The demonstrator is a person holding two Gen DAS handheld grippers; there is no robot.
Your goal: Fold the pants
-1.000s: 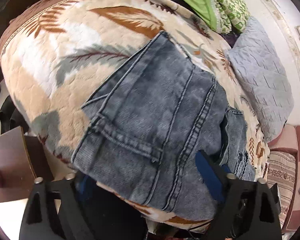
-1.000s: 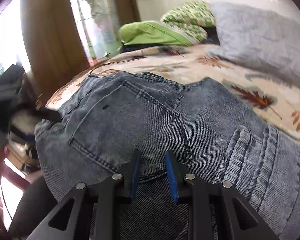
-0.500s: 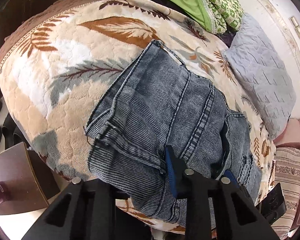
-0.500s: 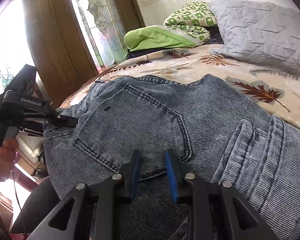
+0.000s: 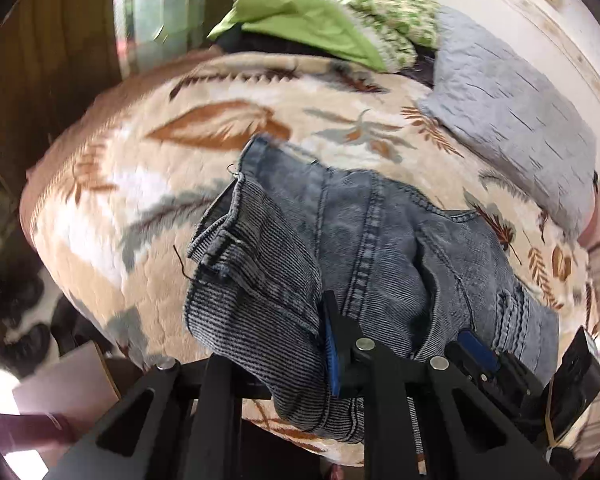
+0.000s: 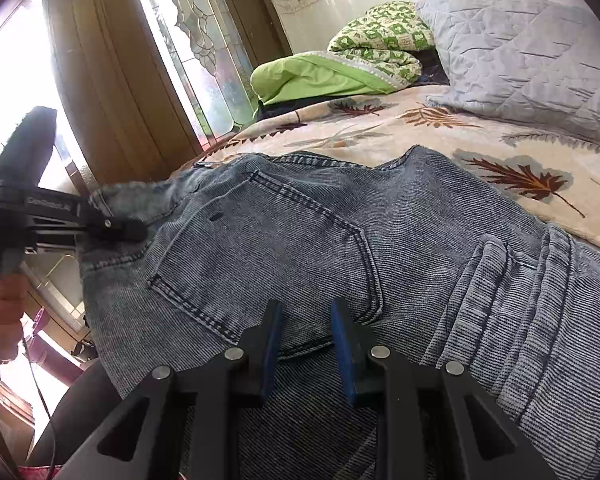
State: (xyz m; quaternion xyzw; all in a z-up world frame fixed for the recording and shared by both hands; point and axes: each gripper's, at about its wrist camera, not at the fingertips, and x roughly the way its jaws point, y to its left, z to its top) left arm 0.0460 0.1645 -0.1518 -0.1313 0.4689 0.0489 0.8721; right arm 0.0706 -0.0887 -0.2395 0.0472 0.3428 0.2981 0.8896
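Blue-grey jeans [image 5: 380, 240] lie across a leaf-patterned bedspread [image 5: 180, 140]. My left gripper [image 5: 316, 328] has its jaws closing, with the waistband corner between them, and that corner is raised and curls over the rest. In the right wrist view the left gripper [image 6: 132, 232] pinches the jeans' [image 6: 300, 240] left edge, and a hand [image 6: 0, 312] holds its handle. My right gripper [image 6: 306, 332] sits narrow on the denim just below the back pocket, with cloth filling the gap between its blue pads. From the left wrist view the right gripper [image 5: 474, 346] shows at the jeans' near right.
A grey quilted pillow [image 6: 520, 60] and a green folded quilt [image 6: 320, 76] lie at the head of the bed. A wooden-framed glass door [image 6: 196, 40] stands behind the bed's left side. Dark shoes [image 5: 20, 320] and a brown board [image 5: 60, 380] are on the floor below the bed edge.
The left gripper went from wide open to pinching the waistband corner, then lifted it so the denim curls over. The right gripper stayed on the jeans.
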